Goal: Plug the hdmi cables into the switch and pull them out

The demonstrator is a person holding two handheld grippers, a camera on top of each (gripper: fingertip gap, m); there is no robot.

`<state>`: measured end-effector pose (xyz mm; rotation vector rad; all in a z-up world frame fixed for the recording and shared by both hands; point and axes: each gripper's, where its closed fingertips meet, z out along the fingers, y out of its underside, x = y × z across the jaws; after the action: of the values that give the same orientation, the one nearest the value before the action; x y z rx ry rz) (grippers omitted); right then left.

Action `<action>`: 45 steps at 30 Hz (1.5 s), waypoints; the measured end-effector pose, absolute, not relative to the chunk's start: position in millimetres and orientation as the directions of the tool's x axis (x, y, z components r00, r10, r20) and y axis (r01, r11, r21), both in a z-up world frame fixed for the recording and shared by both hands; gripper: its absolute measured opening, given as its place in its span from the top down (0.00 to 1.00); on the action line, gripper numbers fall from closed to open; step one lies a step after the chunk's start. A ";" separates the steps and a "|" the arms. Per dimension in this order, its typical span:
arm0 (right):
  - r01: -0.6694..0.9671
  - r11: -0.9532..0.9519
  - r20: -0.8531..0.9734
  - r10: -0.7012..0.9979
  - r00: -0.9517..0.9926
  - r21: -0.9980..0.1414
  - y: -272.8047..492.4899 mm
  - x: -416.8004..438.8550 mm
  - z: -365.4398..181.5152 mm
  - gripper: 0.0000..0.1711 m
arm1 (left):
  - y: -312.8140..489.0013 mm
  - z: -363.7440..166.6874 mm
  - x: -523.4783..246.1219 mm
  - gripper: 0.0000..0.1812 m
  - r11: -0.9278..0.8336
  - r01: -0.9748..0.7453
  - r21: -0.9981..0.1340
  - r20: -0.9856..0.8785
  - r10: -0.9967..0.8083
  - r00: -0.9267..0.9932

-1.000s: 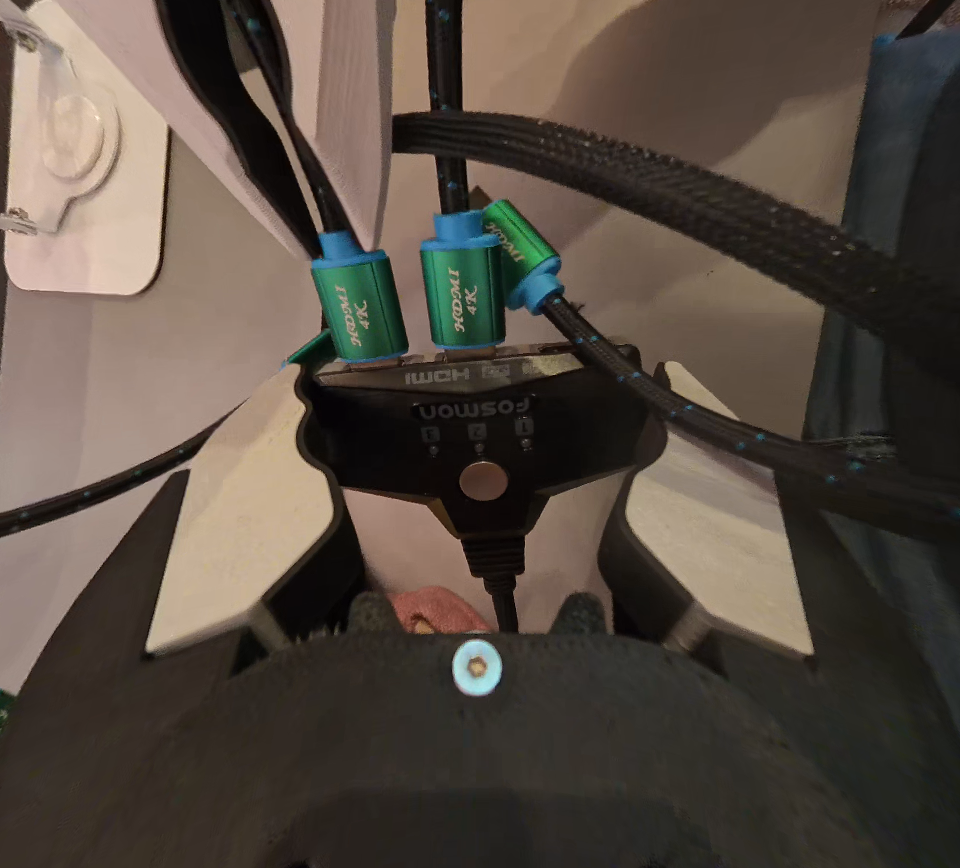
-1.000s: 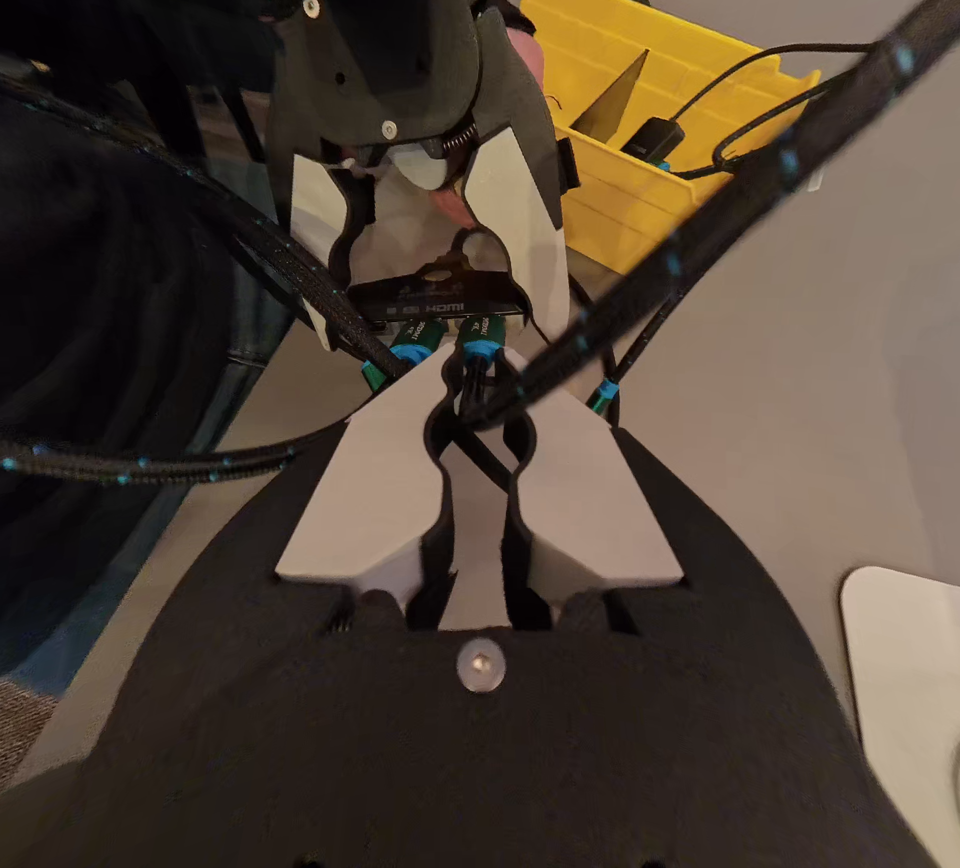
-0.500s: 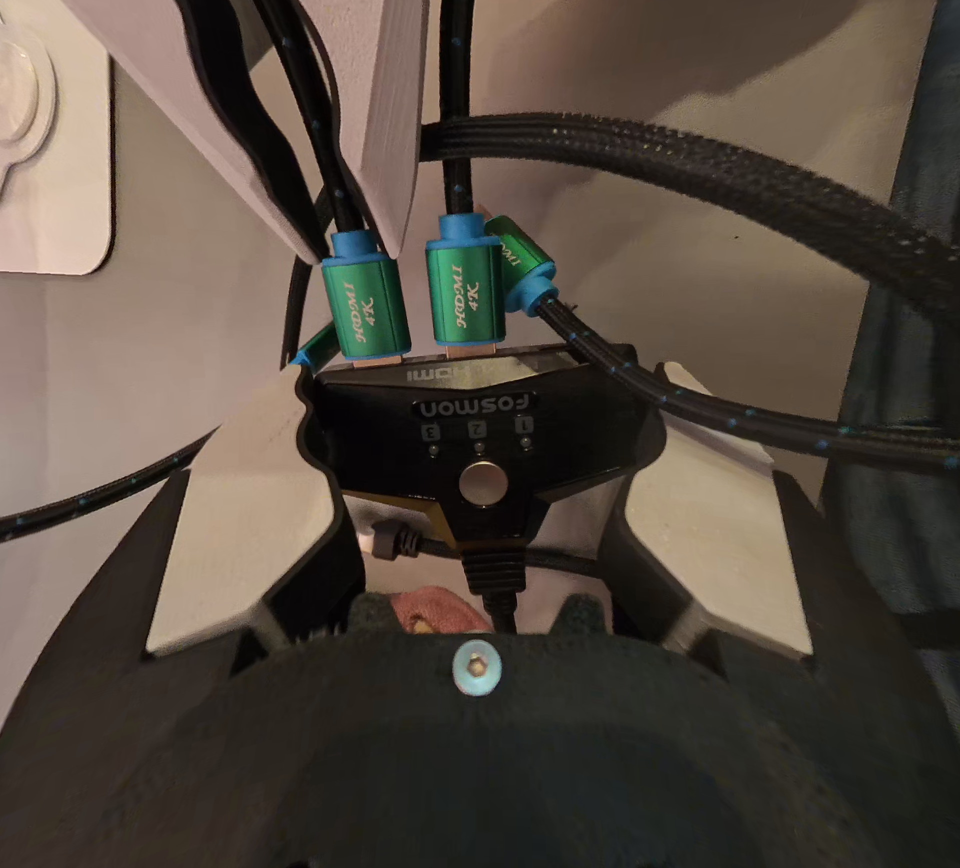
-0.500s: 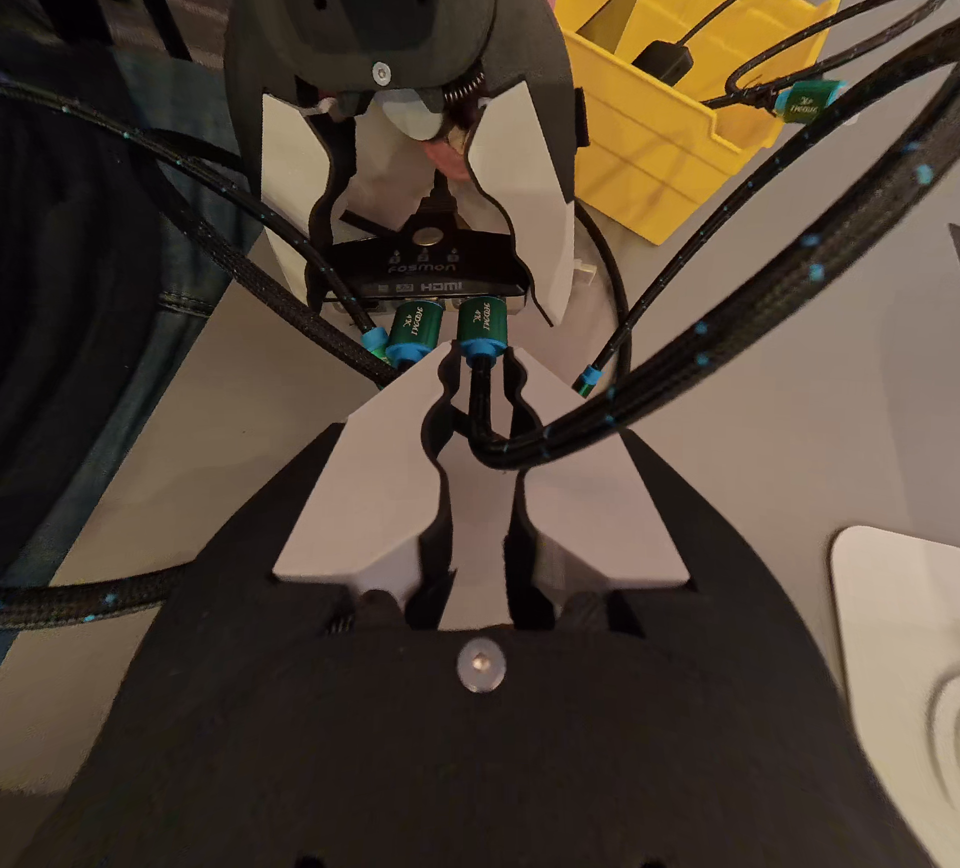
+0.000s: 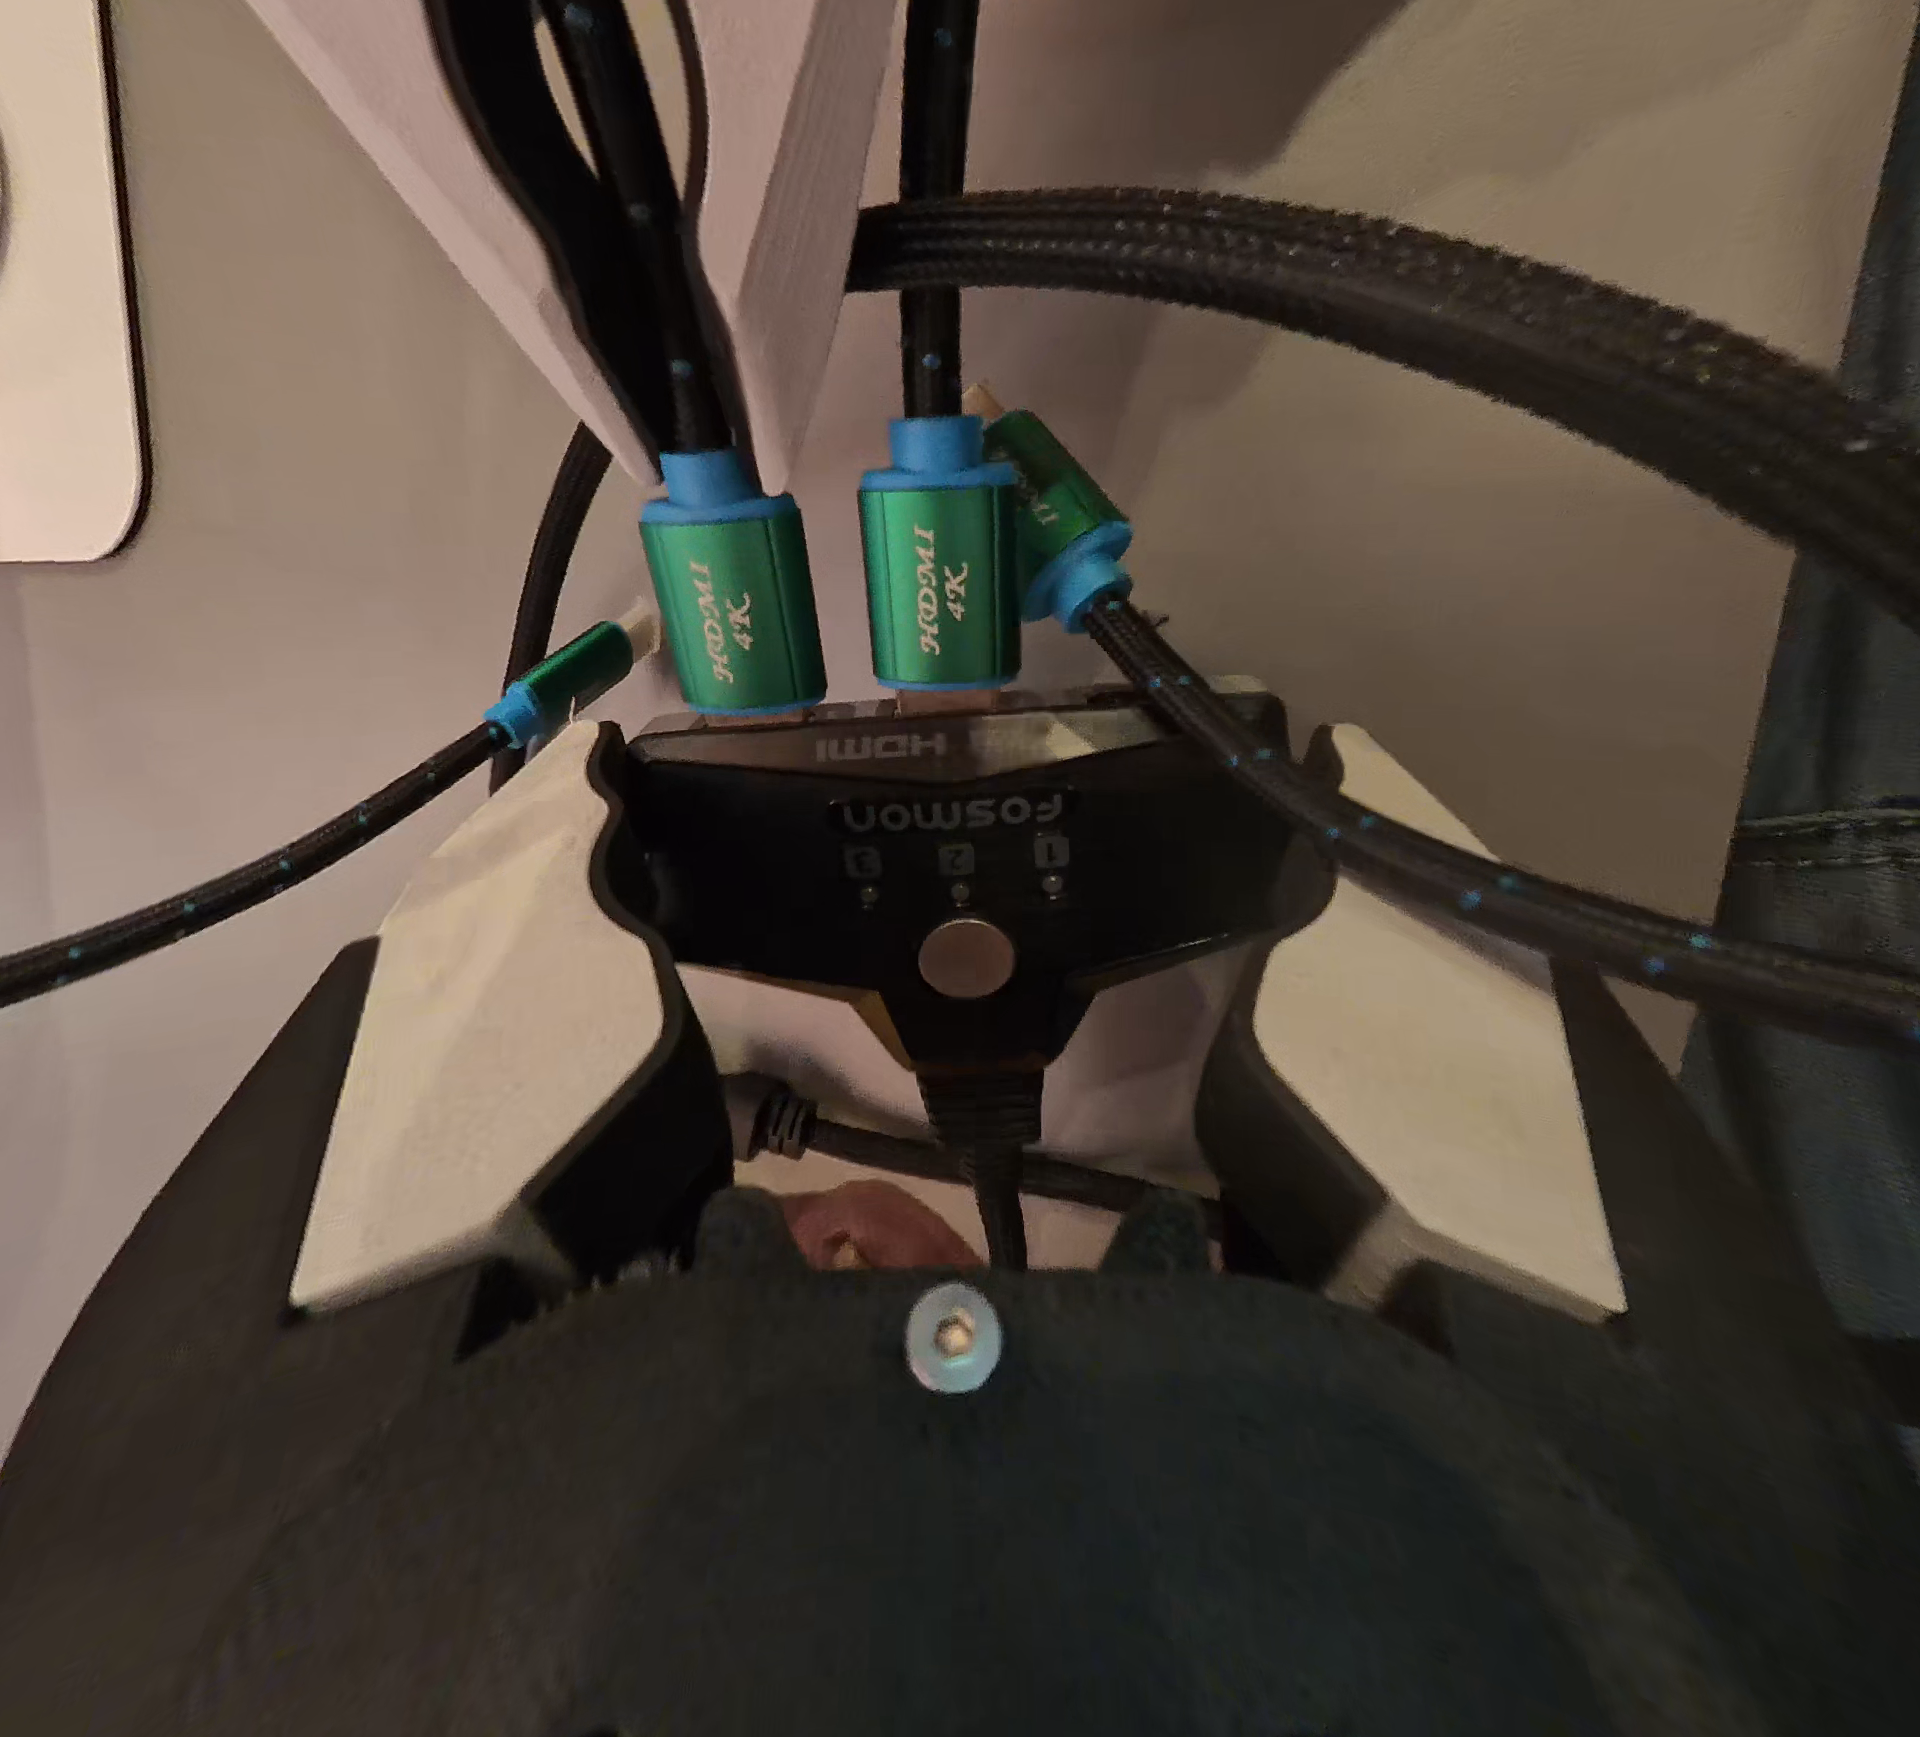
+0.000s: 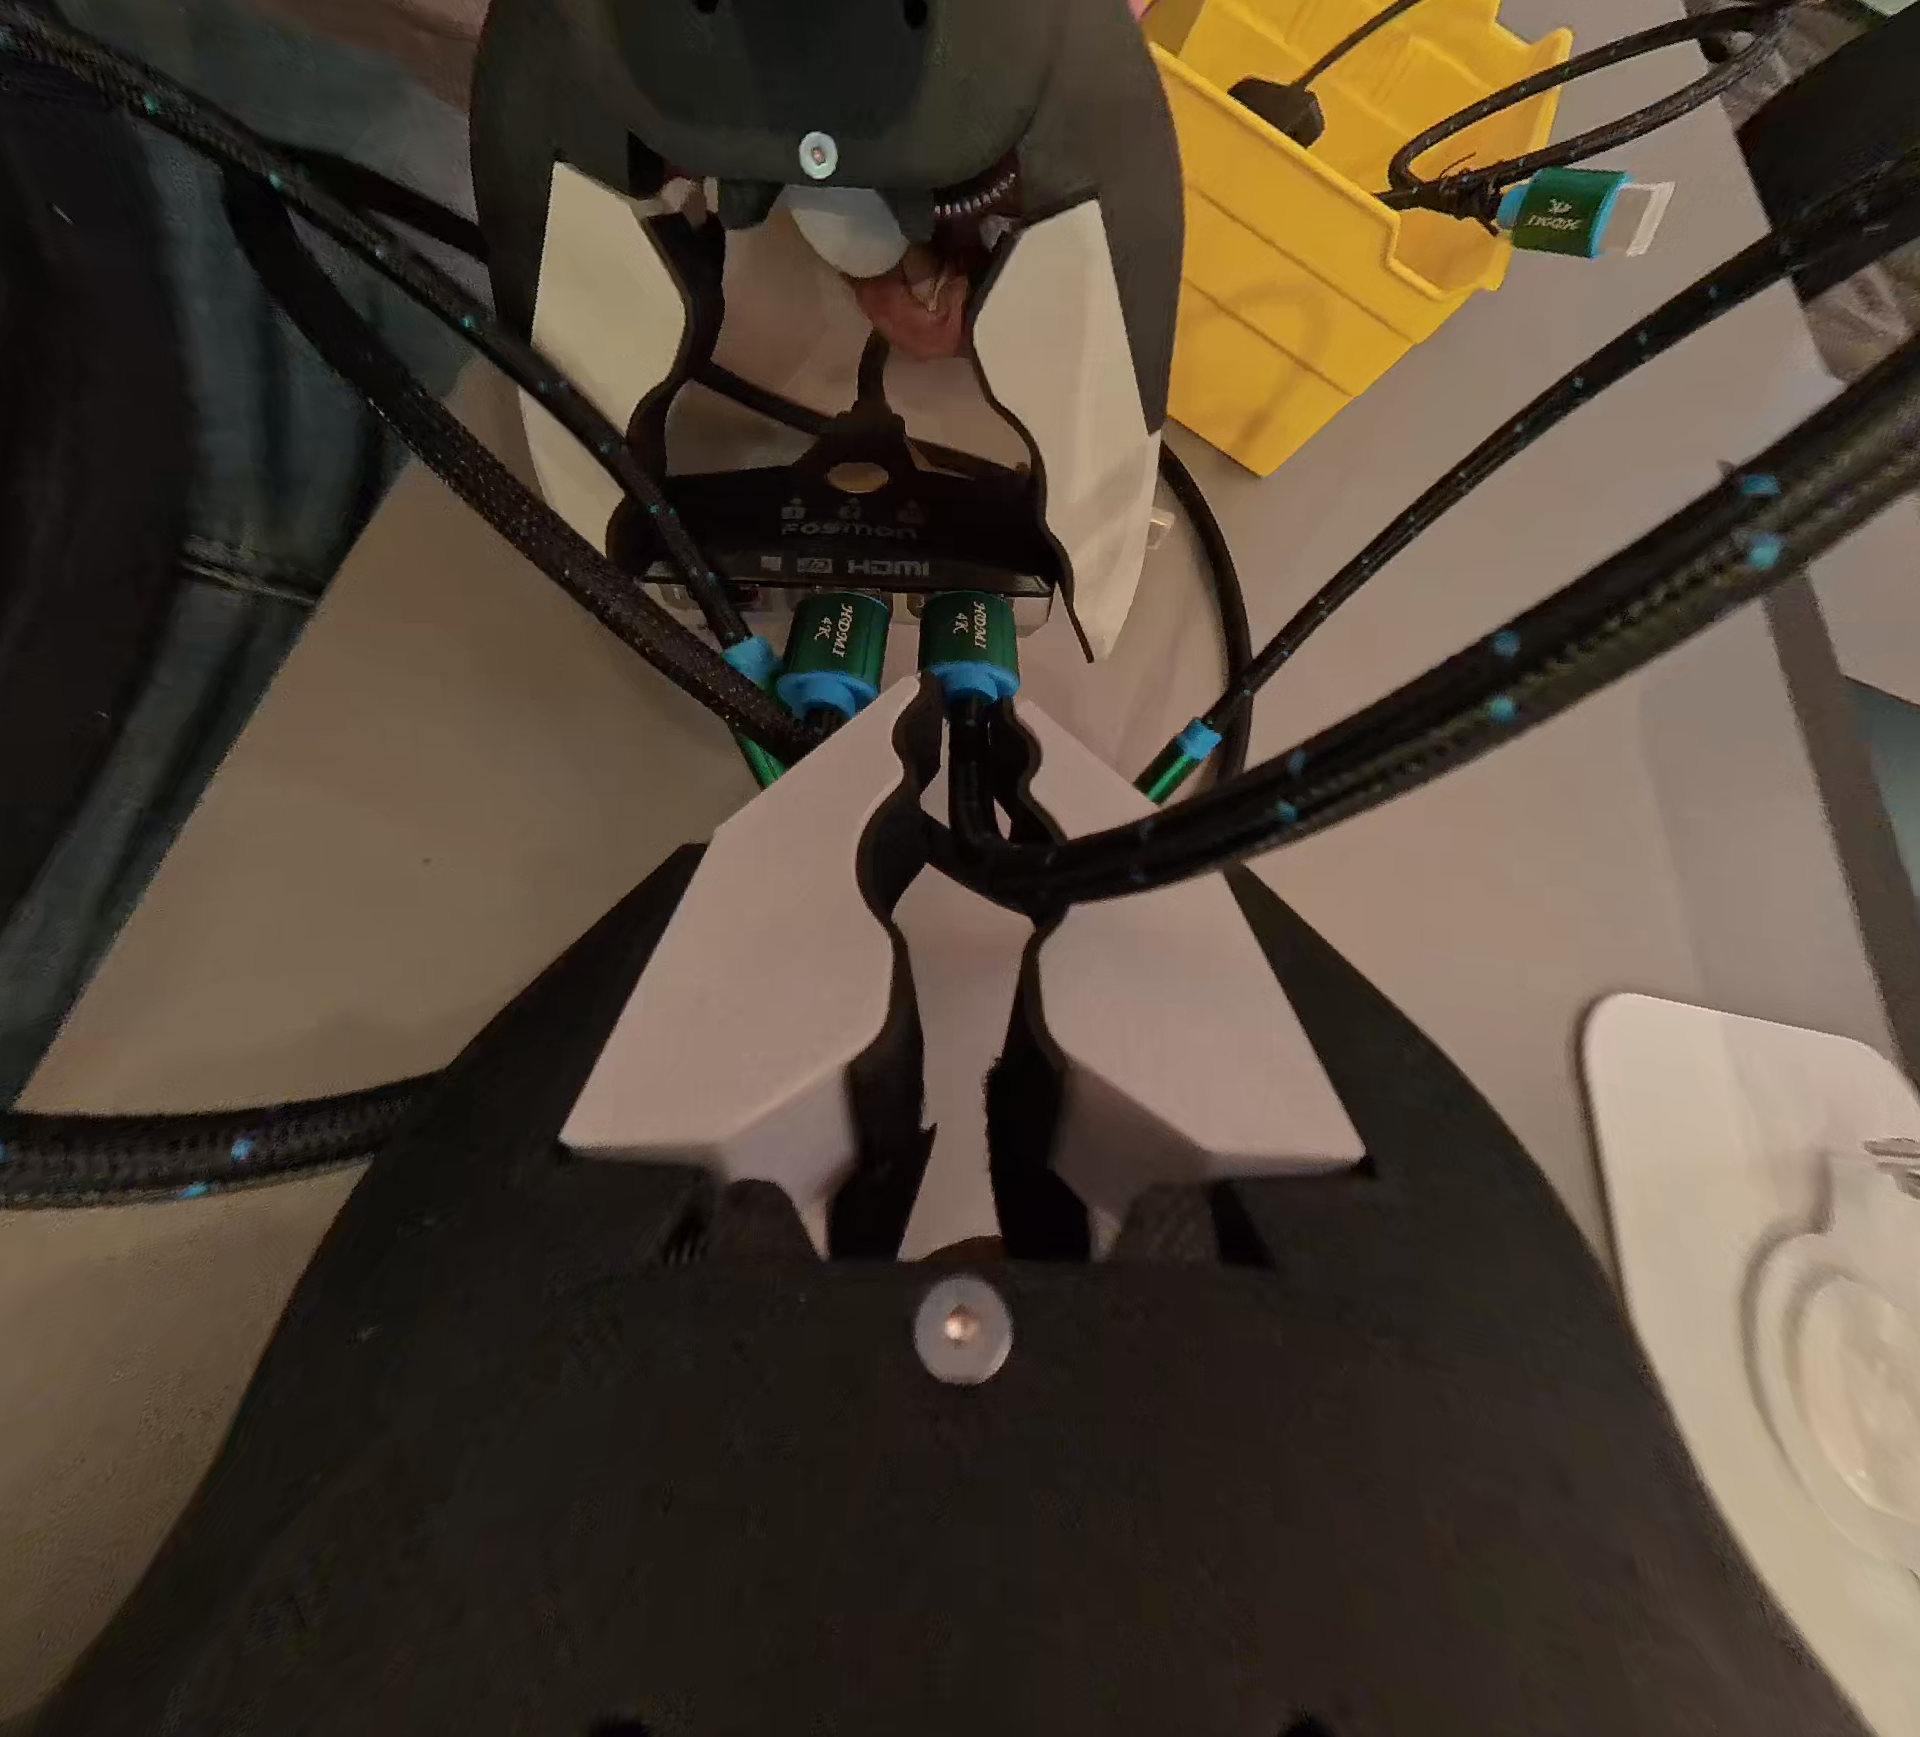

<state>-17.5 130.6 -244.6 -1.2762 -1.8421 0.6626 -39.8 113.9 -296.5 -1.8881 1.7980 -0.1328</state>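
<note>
**Switch clamped, cable pinched behind its plug**

At centre frame the left gripper point(image 5: 961, 840) clamps the black switch point(image 5: 956, 866) by its sides. From the upper left, the right gripper point(image 6: 961, 752) is closed on the braided cable point(image 6: 971, 794) just behind a green plug point(image 5: 732, 607) seated in the switch.

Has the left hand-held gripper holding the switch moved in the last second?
Yes. In its wrist view the white pad has slid toward the left edge, so the left hand-held gripper, shut on the switch, has shifted or swung rightward.
</note>
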 end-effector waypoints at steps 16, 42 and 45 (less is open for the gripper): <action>0.481 0.109 0.025 0.984 -0.178 -0.870 129.9 -19.0 -253.4 0.96 | 116.2 -311.5 -42.7 0.35 0.064 -0.924 -0.376 -0.347 -0.935 0.077; 0.470 0.295 0.267 0.955 -0.128 -0.832 127.9 -19.4 -232.7 0.97 | 118.1 -299.7 -36.1 0.36 0.048 -0.862 -0.505 -0.310 -0.942 0.130; 0.380 0.117 0.072 0.989 -0.130 -0.917 131.9 -18.2 -230.9 0.96 | 117.3 -295.4 -35.0 0.36 0.056 -0.865 -0.499 -0.332 -0.934 0.130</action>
<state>-18.2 131.9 -230.9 -1.3618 -1.6298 1.0037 -35.0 117.3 -295.4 -1.8080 1.7349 -0.1475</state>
